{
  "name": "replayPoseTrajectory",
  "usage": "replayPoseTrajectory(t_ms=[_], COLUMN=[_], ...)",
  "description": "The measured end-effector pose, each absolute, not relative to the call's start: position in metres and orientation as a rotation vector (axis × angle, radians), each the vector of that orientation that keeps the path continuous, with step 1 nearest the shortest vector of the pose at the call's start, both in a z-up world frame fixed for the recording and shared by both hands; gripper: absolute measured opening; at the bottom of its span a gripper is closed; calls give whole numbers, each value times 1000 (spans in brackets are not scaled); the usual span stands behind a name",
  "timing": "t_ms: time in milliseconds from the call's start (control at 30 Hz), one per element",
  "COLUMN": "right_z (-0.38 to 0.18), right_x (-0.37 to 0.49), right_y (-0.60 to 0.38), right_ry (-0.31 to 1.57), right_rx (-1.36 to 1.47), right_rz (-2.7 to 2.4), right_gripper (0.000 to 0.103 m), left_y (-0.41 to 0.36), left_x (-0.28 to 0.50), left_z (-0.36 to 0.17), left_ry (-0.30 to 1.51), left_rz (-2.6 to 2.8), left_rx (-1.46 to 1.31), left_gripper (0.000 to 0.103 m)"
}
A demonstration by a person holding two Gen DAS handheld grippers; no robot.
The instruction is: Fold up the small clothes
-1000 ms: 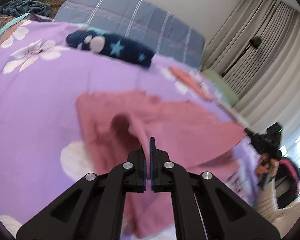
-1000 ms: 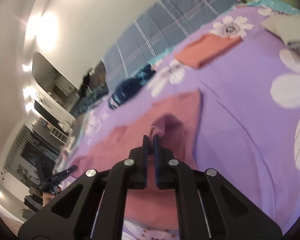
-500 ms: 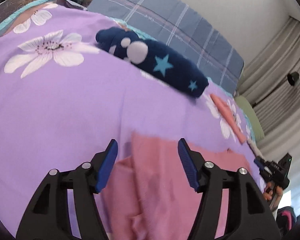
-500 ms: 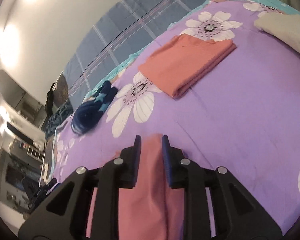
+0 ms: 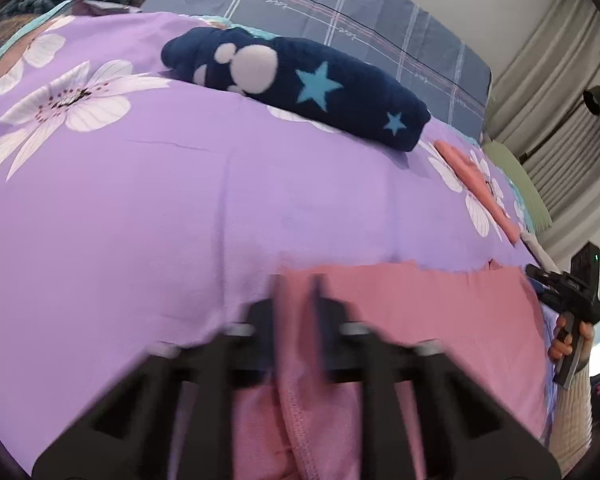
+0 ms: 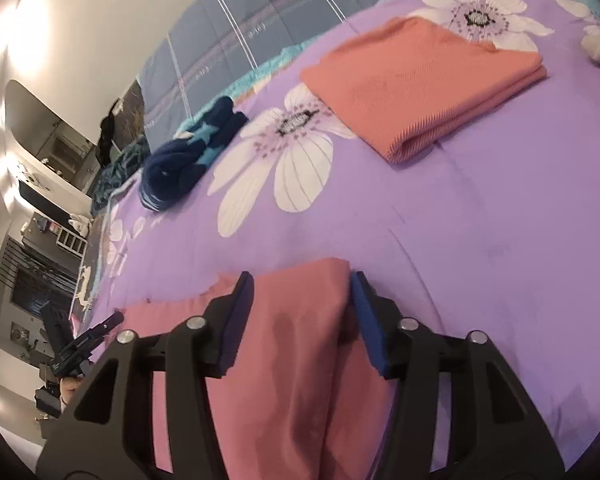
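While the pink cloth [image 6: 300, 344] lies flat on the purple flower bedspread [image 6: 480, 220] at 6 o'clock in both views, the R gripper [image 6: 302, 320] sits over its far edge w/ the blue pads [image 6: 366, 320] wide apart, cloth between them but not pinched. L gripper [image 5: 294, 320] is blurry; its fingers look close together w/ a strip of the pink cloth between them, but I can't tell if they press on it. The cloth's near part is cut off by the bottom of each pic and hidden under the black gripper frames.

Going farther, at 1 o'clock in the R view lies a folded orange cloth [image 6: 420, 80] next to a white flower print. At 10 o'clock is a rolled dark blue blanket w/ stars [image 6: 188, 156]; in the L view it shows at 12 o'clock w/ white spots too. Behind these comes a blue-grey checked quilt [image 5: 340, 8] w/ tiny writing on its lines, too small to read. A green pillow [image 5: 516, 176] peeks out at 2 o'clock in the L view.

Far back: white wall, grey curtains [image 5: 572, 92] at 2 o'clock in the L view, dark shelves [image 6: 44, 264] at 9 o'clock in the R view. Each view also shows the other gripper at the pic's edge, small, held by a hand.
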State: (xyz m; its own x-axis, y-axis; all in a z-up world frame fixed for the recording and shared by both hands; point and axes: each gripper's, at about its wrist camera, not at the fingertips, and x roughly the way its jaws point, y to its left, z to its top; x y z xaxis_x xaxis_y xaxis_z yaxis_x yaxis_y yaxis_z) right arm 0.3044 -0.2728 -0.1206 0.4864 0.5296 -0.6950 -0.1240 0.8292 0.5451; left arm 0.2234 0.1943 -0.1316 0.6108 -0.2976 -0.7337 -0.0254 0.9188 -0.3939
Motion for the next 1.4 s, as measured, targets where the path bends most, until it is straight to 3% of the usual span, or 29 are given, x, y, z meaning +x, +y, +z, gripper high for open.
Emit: replayPoseTrajectory(t_ms=[167,300,367,533,700,767,900,1000,1200,1267,1400], right_z=[-92,-117,-127,-119,-115,-116,-113,-113,-116,-122,-136], right_x=[287,297,295,267,236,231,232,244,276,283,282], right_y=[-294,-293,-298,-319,-341,-345,-345,-333,-312,-308,-310], right_ry=[813,891,909,860,879,903,928,973,1060,1061,987], right_rx=[567,542,543,549,484,454,421,361,322,317,327], right_rz=[448,369,296,344,342,330,369,422,574,588,631], right_gripper=[6,7,15,35,35,26,25,25,44,44,40], left_y=[203,199,194,169,103,67,-27,-85,-166,-180,-198], left_x=[205,212,215,180,142,132,103,81,45,39,34], left_z=[-102,-108,-122,-102,-74,-74,-82,-90,-105,-110,-120], left_ry=[764,760,826,775,747,773,829,853,866,858,832], left_rz=[-161,-140,-97,-46,-230,-353,-625,-756,-855,-833,-773], left_rx=[-408,-359,-312,-126,-22,-13,26,60,217,262,367], left_gripper=[2,3,20,39,43,43,43,54,60,67,67])
